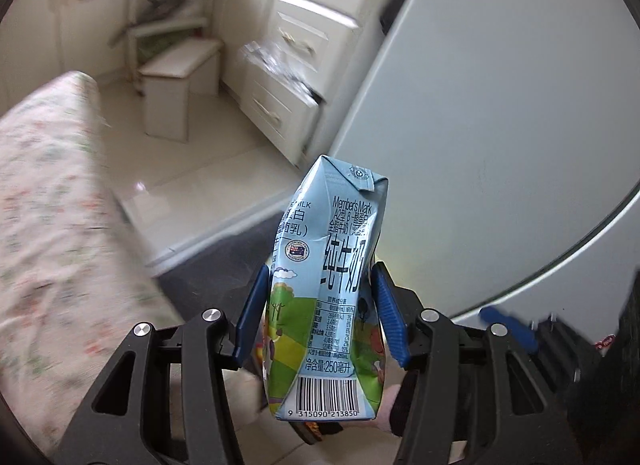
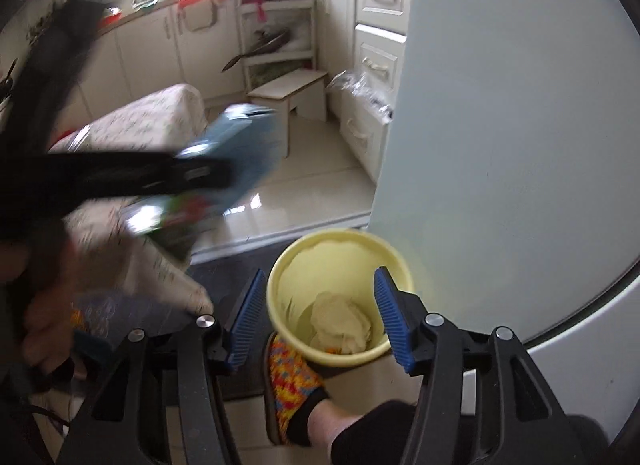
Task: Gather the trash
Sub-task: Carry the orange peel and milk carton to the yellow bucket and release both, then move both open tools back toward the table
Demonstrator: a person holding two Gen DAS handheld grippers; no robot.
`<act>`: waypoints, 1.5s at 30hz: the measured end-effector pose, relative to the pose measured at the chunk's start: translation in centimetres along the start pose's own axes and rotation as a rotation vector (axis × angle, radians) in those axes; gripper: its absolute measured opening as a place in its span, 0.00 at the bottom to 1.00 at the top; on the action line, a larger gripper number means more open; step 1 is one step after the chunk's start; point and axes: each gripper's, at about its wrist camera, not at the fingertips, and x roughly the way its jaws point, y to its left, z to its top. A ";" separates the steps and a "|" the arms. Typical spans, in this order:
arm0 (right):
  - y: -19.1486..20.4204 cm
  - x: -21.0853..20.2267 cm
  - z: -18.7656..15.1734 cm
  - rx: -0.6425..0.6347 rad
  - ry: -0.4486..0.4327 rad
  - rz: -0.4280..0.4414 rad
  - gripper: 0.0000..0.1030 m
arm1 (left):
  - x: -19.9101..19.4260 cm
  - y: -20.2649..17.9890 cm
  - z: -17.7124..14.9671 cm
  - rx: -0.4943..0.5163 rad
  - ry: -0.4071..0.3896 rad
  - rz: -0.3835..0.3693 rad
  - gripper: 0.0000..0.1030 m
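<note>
The left gripper has its jaws clamped on a dented milk carton, held in the air at 10 o'clock from the yellow bin, so pickup looks done and the drop remains. The right gripper hangs over the bin with jaws wide and empty; 1 crumpled wad already lies inside.

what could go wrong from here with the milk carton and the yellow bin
1. The left gripper pinches the milk carton by its lower half and the carton looks creased, so it might slip or leak leftovers.
2. The yellow bin has a narrow mouth and sits beside a slippered foot; a drop from off-centre could miss.
3. The right gripper hangs open over the bin, possibly in the way.
</note>
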 end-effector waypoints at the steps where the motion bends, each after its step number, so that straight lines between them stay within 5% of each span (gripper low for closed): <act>1: 0.1 0.0 0.0 -0.007 0.003 -0.001 0.53 | 1.1 -0.4 0.2 0.007 0.032 -0.016 0.48; 5: -0.6 0.6 0.1 0.023 0.022 0.000 0.53 | 5.9 -1.2 1.2 0.018 0.145 0.015 0.50; 9: -0.6 1.0 0.0 0.029 0.028 0.009 0.53 | 5.4 -1.0 1.7 -0.016 0.121 0.008 0.58; 18: 1.2 1.1 0.3 -0.018 0.015 0.019 0.56 | -1.8 2.5 -0.1 -0.054 0.007 0.077 0.73; 28: 6.0 -0.6 1.4 -0.135 -0.055 0.054 0.65 | -10.5 7.9 -6.2 -0.106 -0.063 0.195 0.80; 45: 17.2 -1.9 1.2 -0.374 -0.157 0.148 0.72 | -19.1 17.8 -14.7 -0.398 -0.202 0.361 0.82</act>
